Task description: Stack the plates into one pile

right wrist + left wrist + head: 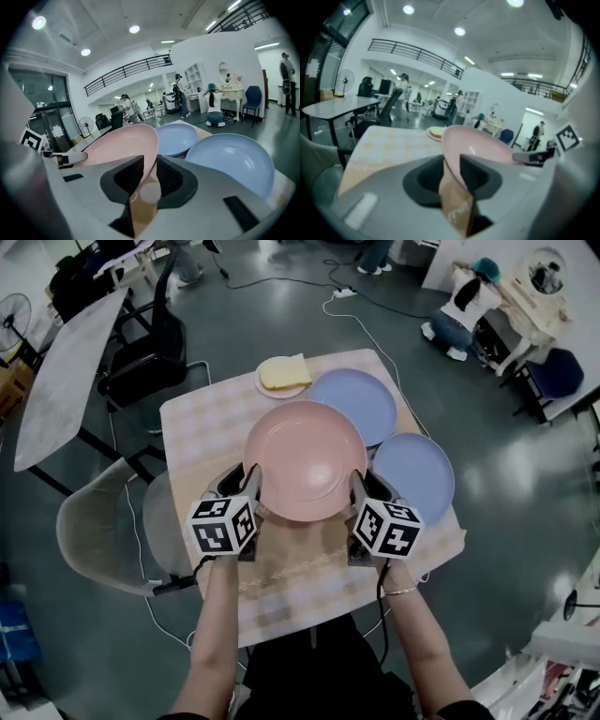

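Just beside the nearer blue plate [417,474], left gripper [251,486] and right gripper [361,488] jaws clamp opposite rims of the pink plate [305,460], likely so it carries level for stacking.

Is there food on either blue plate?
No, the far blue plate and the near blue plate are bare; the yellow slice lies on the small white plate.

The left strip of the desk [192,442] and its near edge lie bare and give room to pass, though a pale chair [89,521] stands close off the left side. The pink plate [305,460] fills the middle. The right side is blocked by the far blue plate [356,401] and near blue plate [417,474], just beside each other, and a small white plate [281,388] with food sits at the far edge.
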A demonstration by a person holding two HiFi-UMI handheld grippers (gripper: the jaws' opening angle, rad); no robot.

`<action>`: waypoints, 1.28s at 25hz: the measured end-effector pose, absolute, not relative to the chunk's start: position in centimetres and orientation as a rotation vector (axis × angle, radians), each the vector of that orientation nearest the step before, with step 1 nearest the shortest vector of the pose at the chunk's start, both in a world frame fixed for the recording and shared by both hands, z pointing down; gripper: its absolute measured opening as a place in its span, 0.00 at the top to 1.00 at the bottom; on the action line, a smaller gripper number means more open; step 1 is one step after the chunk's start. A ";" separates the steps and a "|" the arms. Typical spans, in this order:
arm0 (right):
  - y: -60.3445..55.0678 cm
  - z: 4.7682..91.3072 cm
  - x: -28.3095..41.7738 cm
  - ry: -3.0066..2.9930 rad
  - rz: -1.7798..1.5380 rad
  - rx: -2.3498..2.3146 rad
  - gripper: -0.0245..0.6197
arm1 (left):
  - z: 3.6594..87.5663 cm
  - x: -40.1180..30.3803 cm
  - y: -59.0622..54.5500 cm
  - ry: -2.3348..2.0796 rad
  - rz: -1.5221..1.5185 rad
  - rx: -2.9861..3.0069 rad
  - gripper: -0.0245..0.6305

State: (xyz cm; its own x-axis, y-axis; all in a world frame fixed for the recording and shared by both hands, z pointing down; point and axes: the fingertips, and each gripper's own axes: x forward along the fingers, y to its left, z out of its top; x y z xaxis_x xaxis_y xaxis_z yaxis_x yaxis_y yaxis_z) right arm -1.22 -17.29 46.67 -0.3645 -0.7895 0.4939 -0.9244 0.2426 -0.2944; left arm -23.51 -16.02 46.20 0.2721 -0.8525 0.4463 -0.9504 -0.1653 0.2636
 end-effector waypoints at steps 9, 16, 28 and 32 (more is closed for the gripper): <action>-15.7 46.0 11.5 -2.176 0.833 1.793 0.84 | 45.7 -10.7 -17.6 -1.466 0.319 2.187 0.79; -15.5 46.9 19.5 -2.108 0.837 1.875 0.85 | 47.3 -2.5 -18.9 -1.382 0.371 2.226 0.79; -16.6 50.8 27.4 -2.006 0.866 1.886 0.85 | 51.1 5.4 -20.0 -1.307 0.471 2.208 0.78; -17.0 52.3 28.4 -1.997 0.856 1.874 0.85 | 52.6 6.4 -20.5 -1.305 0.499 2.202 0.78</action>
